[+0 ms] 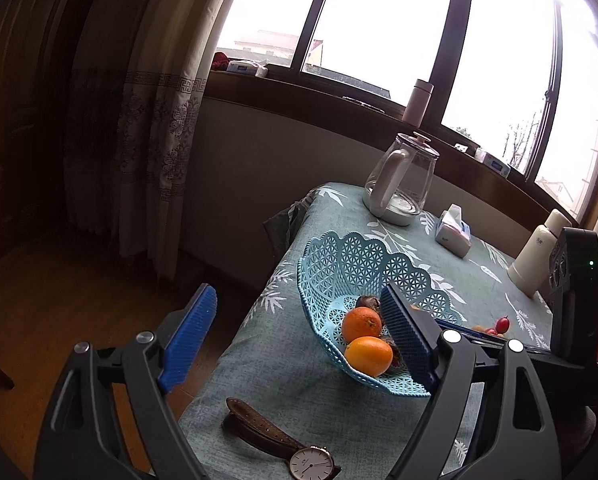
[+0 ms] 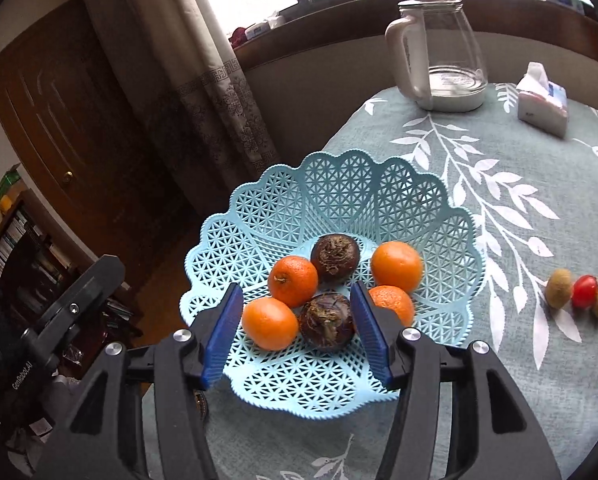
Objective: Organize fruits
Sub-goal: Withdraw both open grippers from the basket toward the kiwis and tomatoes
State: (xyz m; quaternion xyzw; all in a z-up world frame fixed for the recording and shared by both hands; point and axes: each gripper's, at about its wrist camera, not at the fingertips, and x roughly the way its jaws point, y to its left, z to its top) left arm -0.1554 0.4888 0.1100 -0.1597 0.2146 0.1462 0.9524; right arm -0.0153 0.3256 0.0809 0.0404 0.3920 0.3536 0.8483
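Note:
A light blue lattice basket [image 2: 339,176] sits on the leaf-print tablecloth and holds several oranges [image 2: 293,280] and two dark brown round fruits [image 2: 335,256]. My right gripper [image 2: 297,292] hangs open over the basket's near side. An orange [image 2: 269,322] and a dark fruit [image 2: 327,320] lie between its blue pads [image 2: 223,336], untouched. Small brownish fruits [image 2: 559,287] and cherry tomatoes [image 2: 585,290] lie on the cloth to the right. My left gripper [image 1: 299,292] is open and empty, at the table's left edge beside the basket [image 1: 339,264] with its oranges [image 1: 361,324].
A brown-strapped wristwatch [image 1: 283,440] lies near the table's front edge. At the far end stand a glass kettle [image 2: 439,60] and a tissue pack [image 2: 543,108]. A white bottle [image 1: 539,256] is at the right. Curtain, door and wooden floor lie left of the table.

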